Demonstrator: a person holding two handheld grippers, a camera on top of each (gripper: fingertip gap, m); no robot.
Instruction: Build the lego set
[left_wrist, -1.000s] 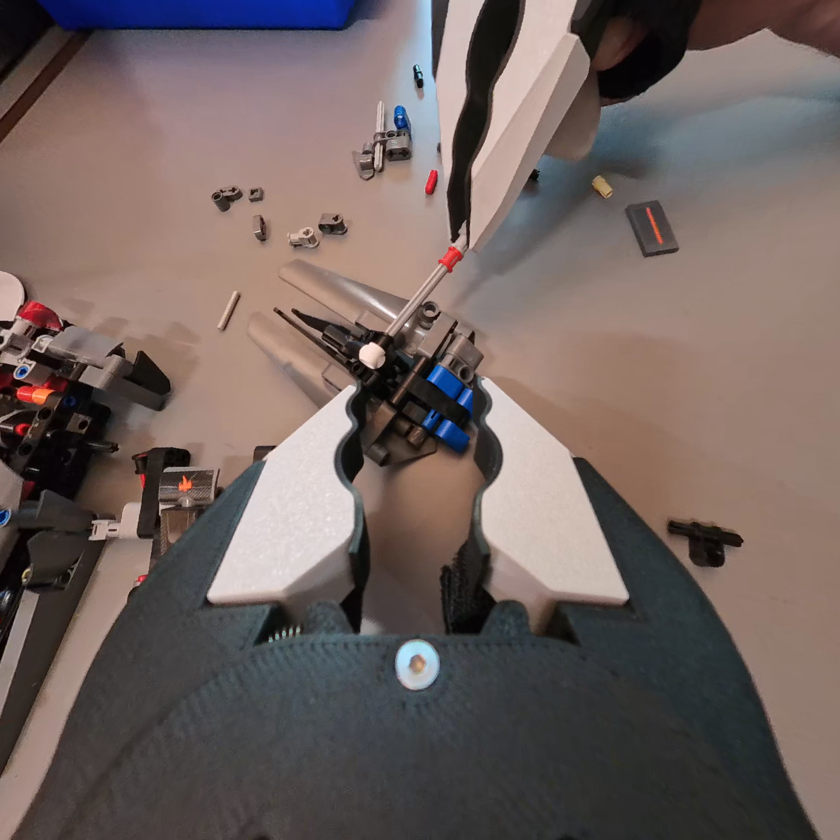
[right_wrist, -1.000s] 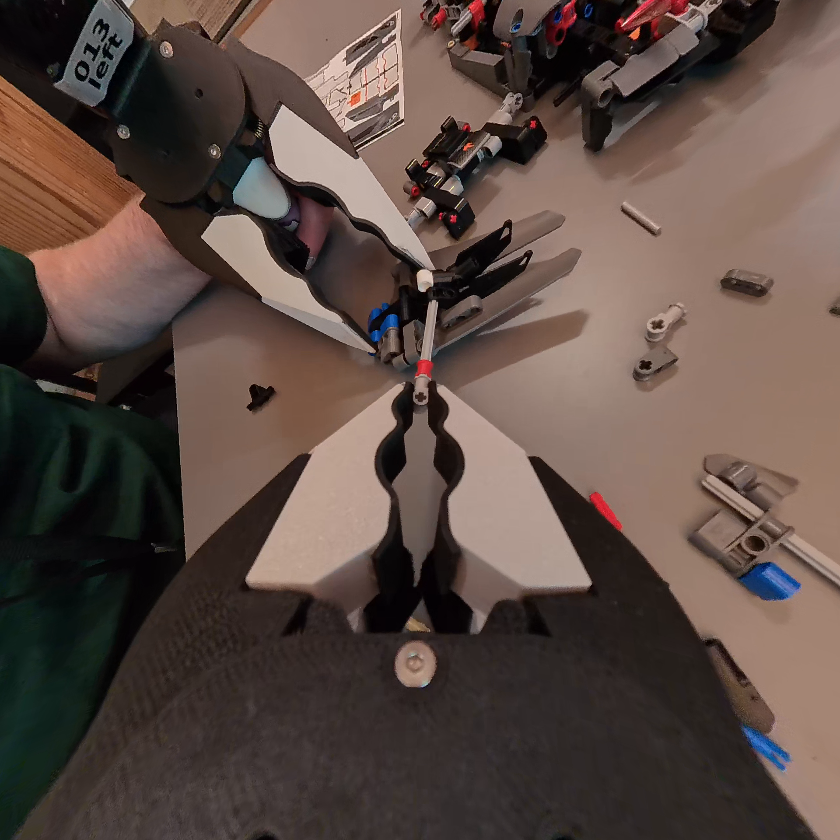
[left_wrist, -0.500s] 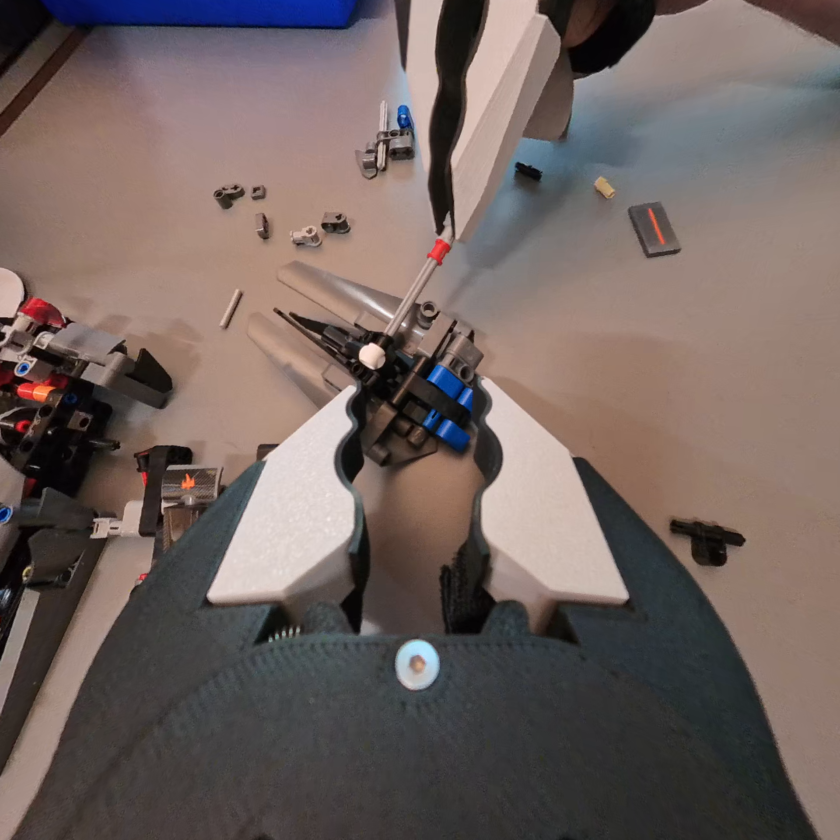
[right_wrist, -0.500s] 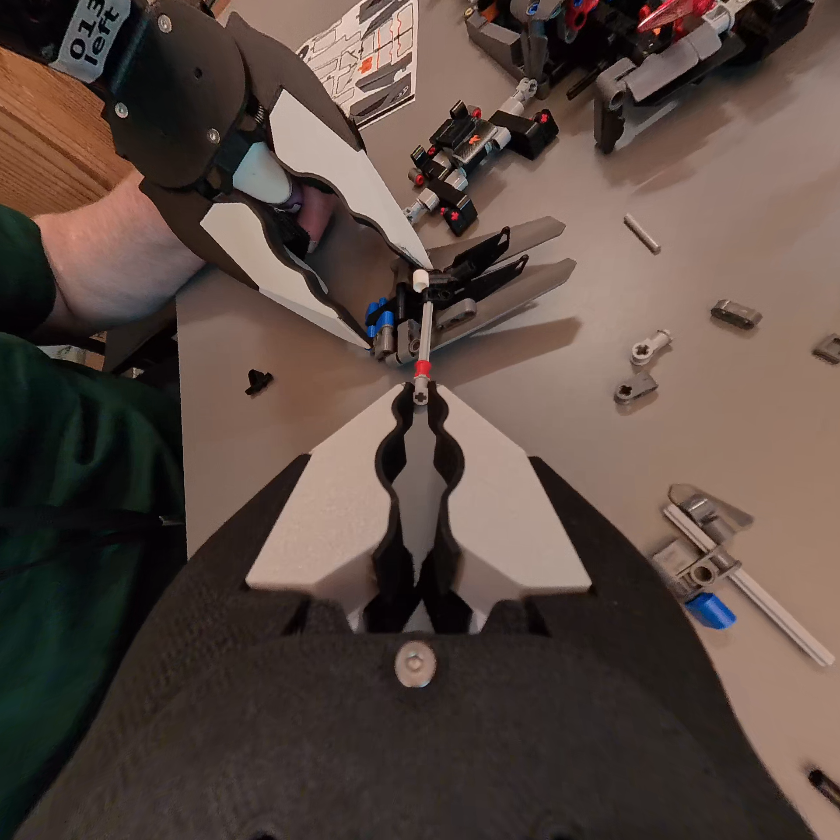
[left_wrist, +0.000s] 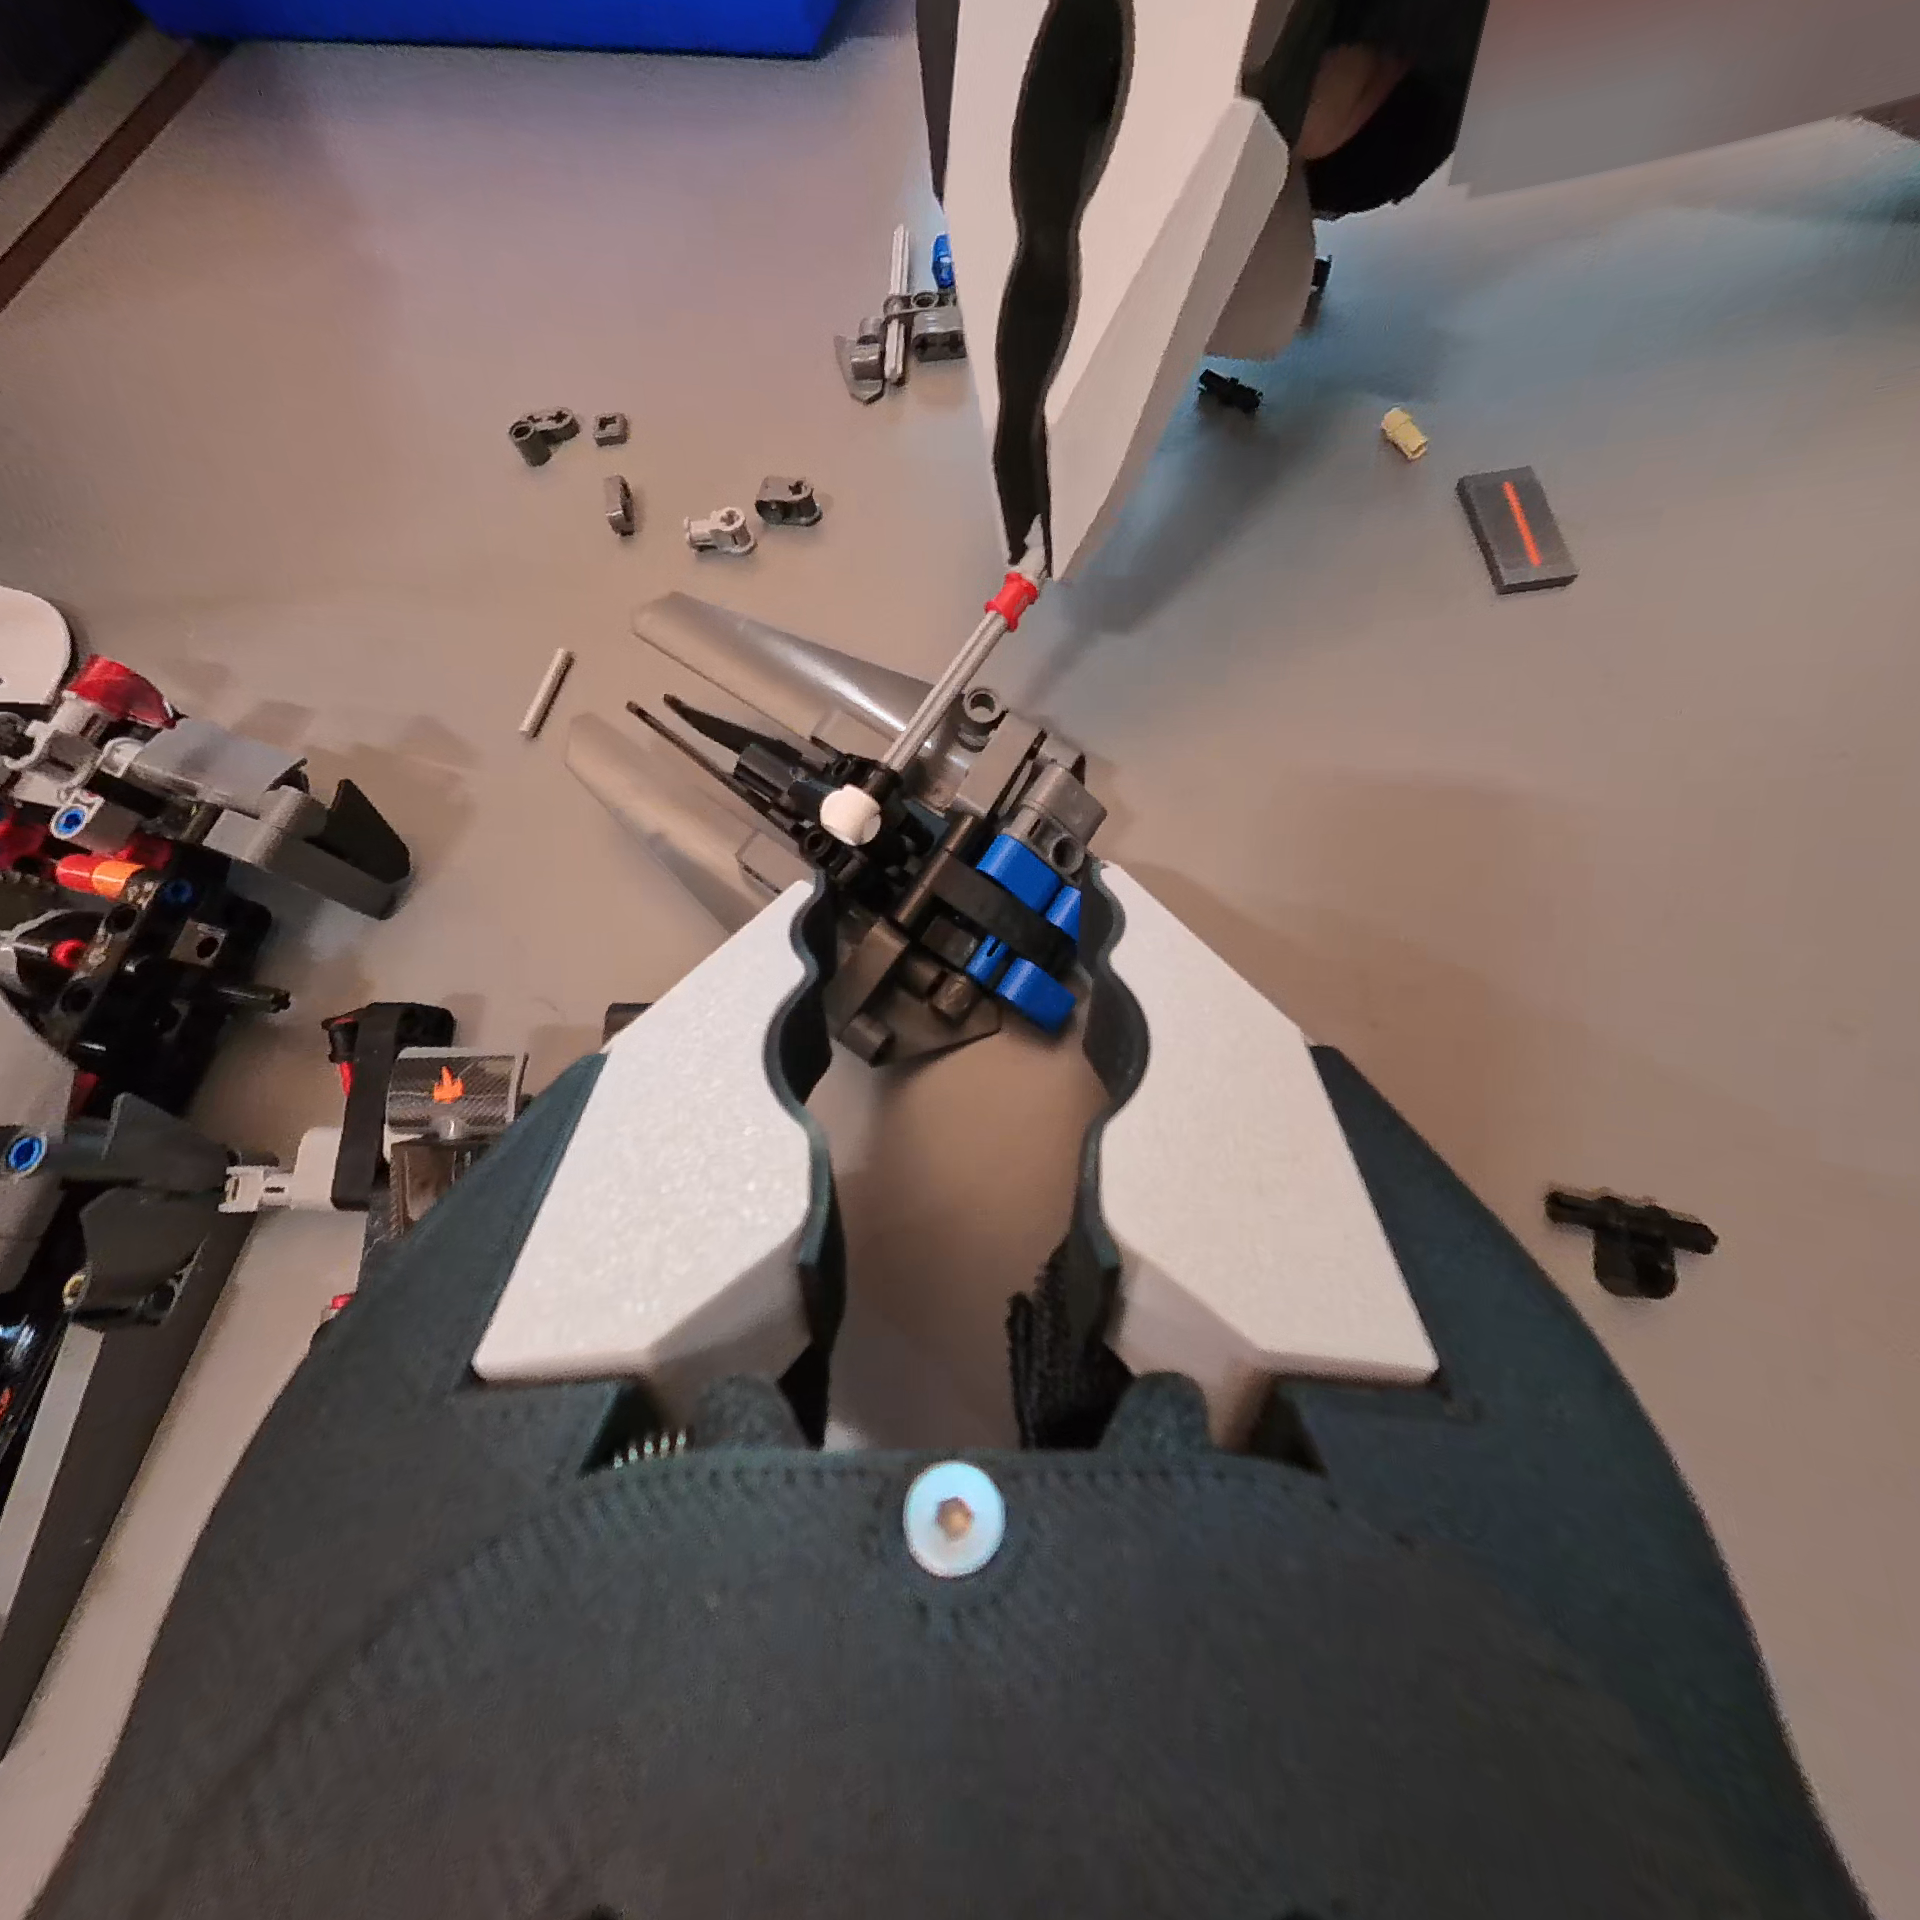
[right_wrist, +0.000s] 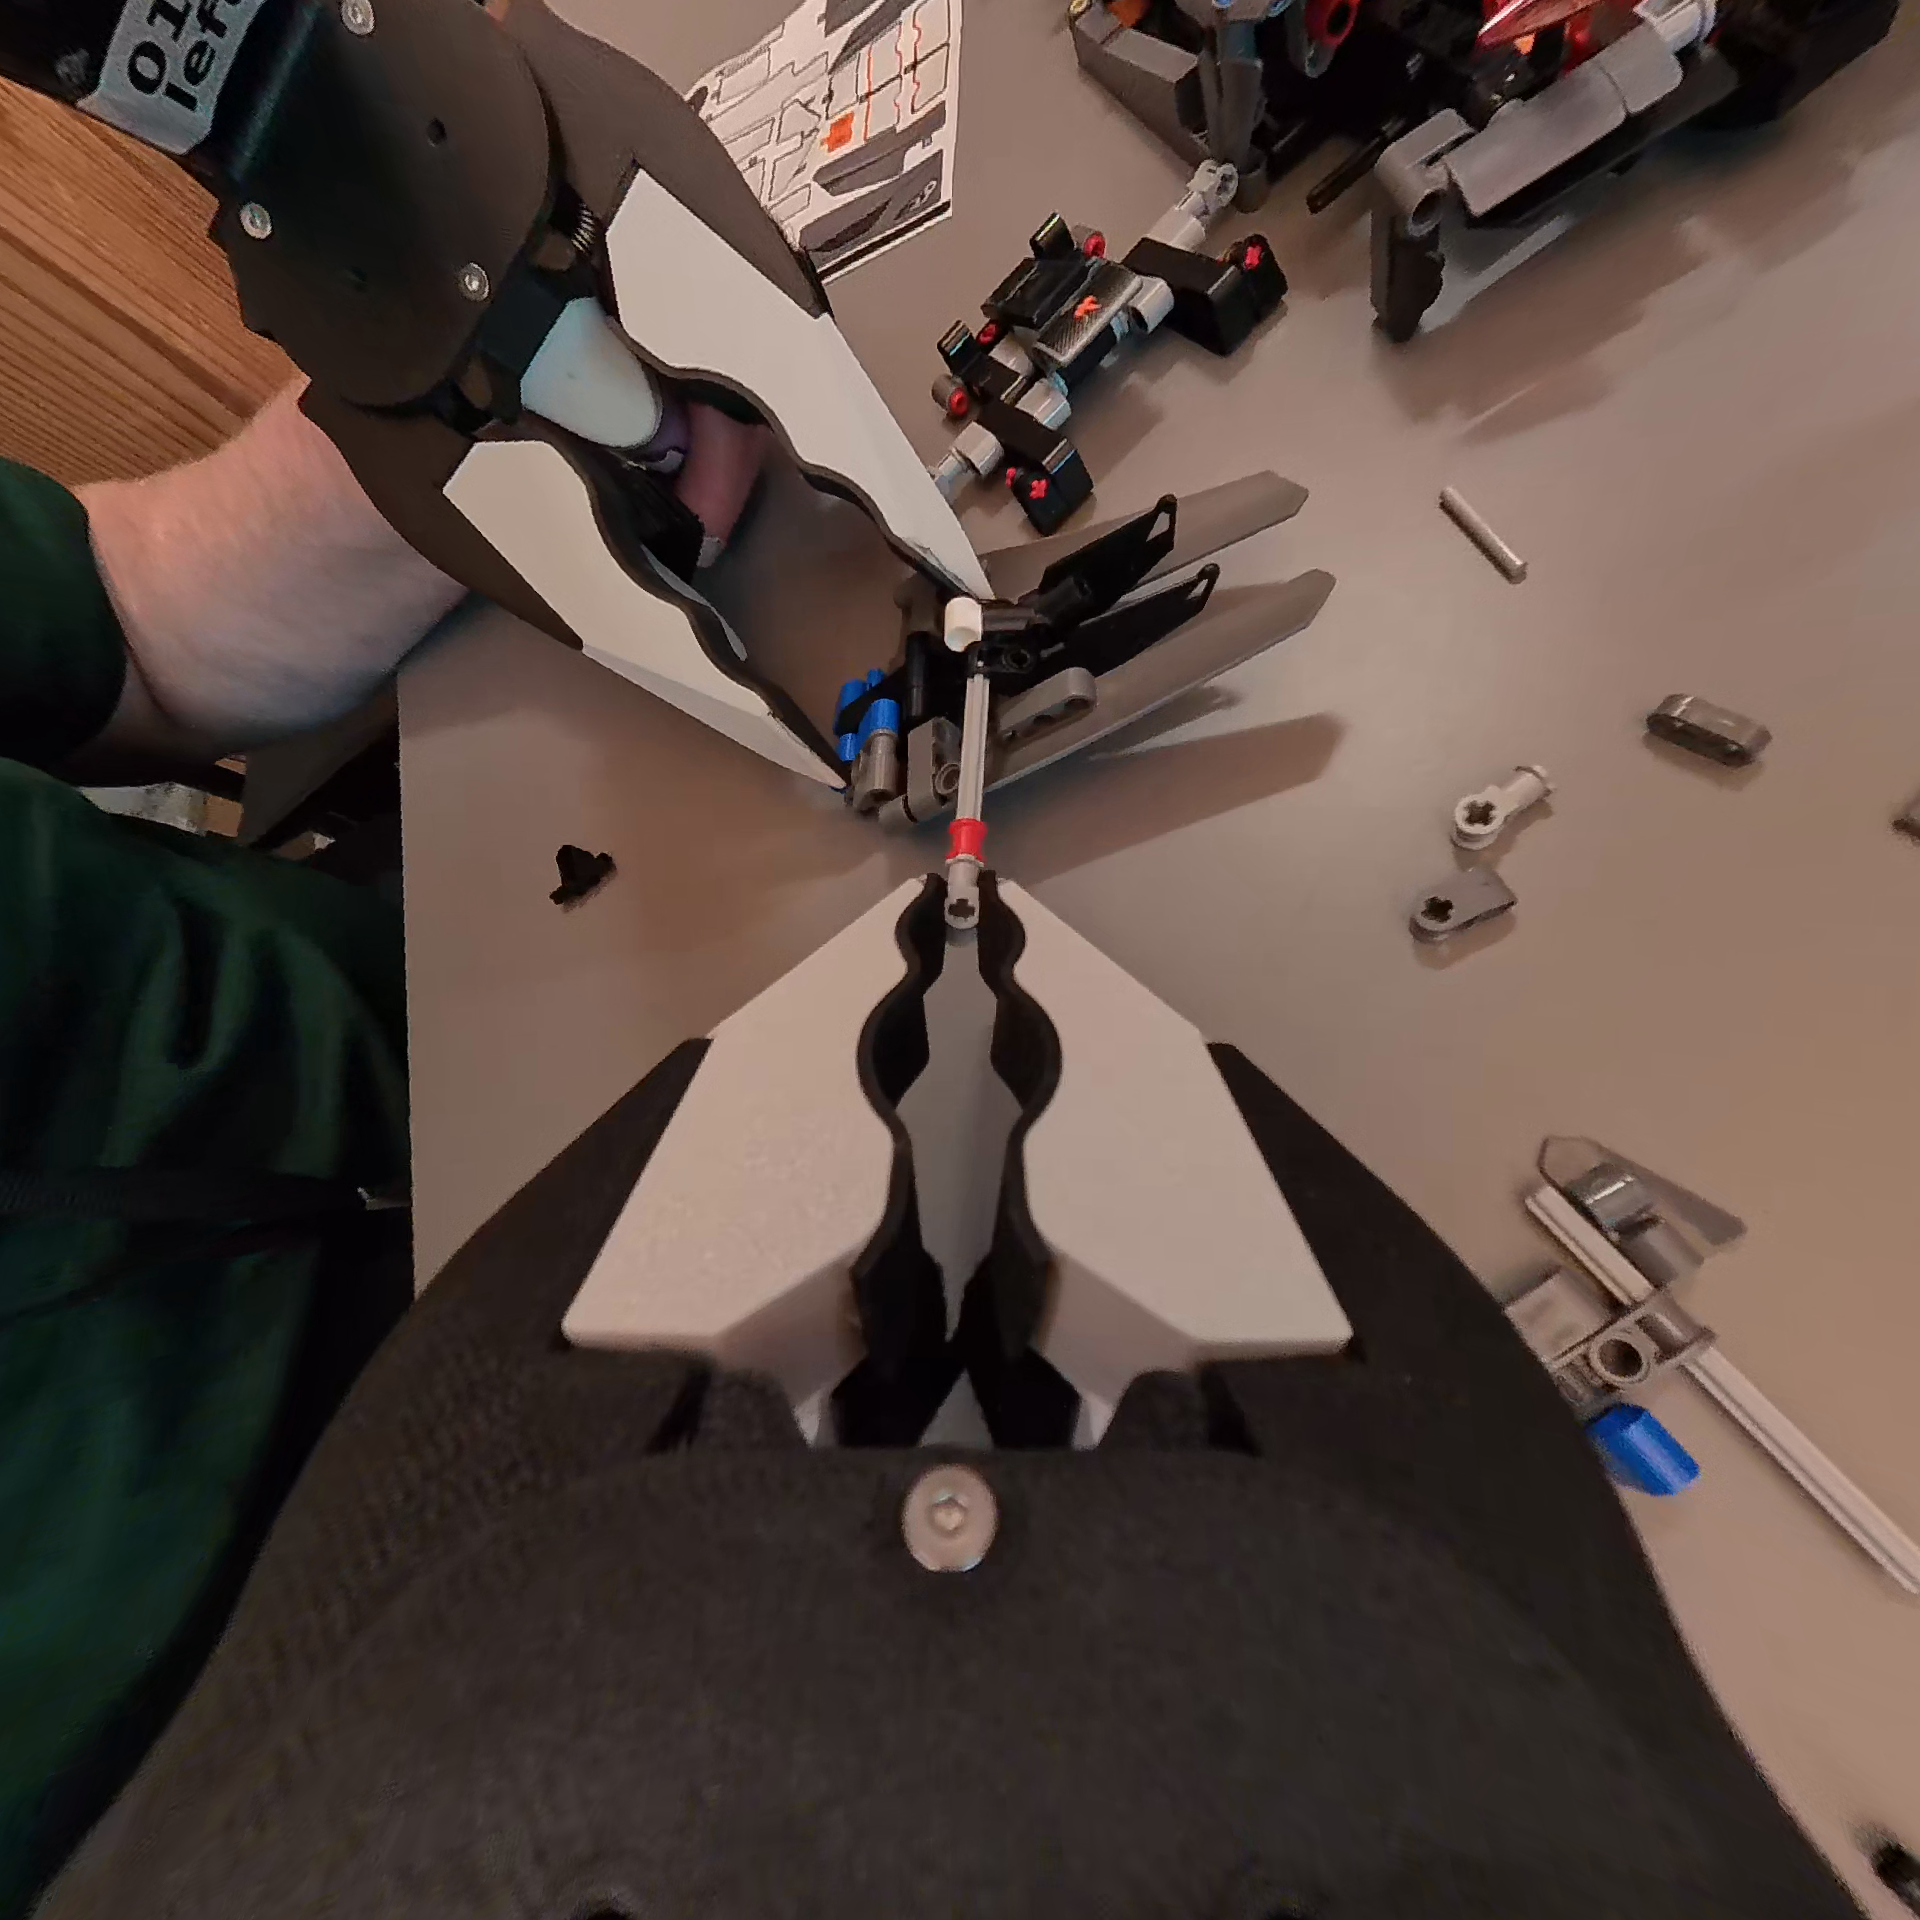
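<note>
Lego subassembly (left_wrist: 940, 883) clamped in left gripper (left_wrist: 951, 935) | right gripper (right_wrist: 964, 899) pinches grey axle (right_wrist: 971, 748) end | step: seating axle | next: push straight along its line.

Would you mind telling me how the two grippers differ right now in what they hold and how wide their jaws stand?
The left gripper clamps the black-and-blue winged assembly, jaws spread wide around its block; the right gripper pinches only the tip of the thin grey axle, jaws nearly together. The left grips a bulky body resting on the table; the right holds a slender rod angled into that assembly. Both have white fingers with wavy black pads.
</note>
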